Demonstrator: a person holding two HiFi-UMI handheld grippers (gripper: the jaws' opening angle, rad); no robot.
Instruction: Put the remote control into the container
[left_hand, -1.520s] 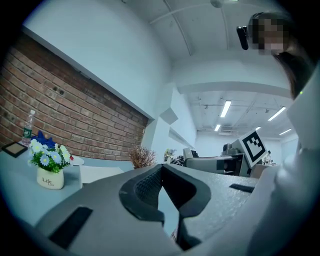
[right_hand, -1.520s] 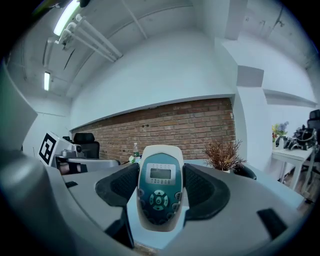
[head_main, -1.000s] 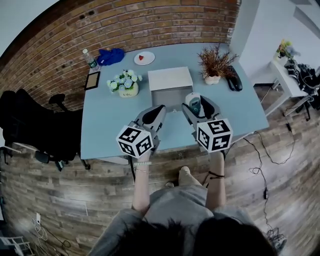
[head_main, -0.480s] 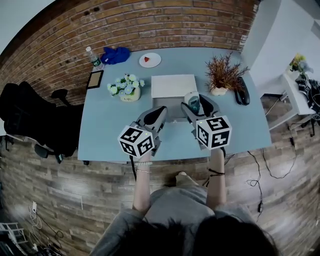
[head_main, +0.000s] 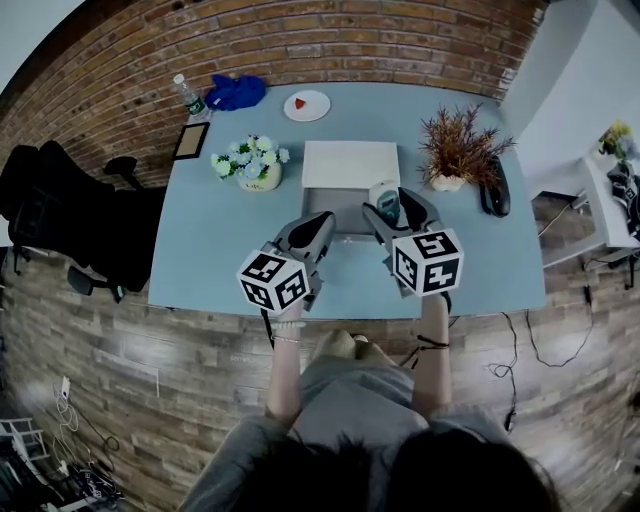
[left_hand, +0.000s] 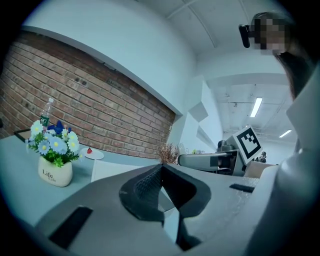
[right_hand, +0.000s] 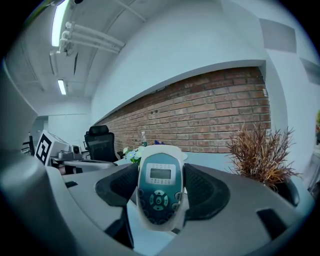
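Head view: the right gripper (head_main: 391, 207) holds the remote control (head_main: 386, 206) at frame centre, beside the open white container (head_main: 350, 165).
Left gripper view: the left gripper (left_hand: 160, 173) has its jaws together and empty.
Right gripper view: the remote is white with a teal face, a small screen and dark buttons. It stands upright, clamped between the jaws.

Left hand-held gripper (head_main: 321, 219) jaws together; right hand-held gripper (head_main: 396, 201) tight around remote control (right_hand: 160, 187).

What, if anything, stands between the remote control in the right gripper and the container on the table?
Nothing visible does. The right gripper is shut on the remote control right beside the container. The left gripper, shut and empty, sits off to the side, out of that path.
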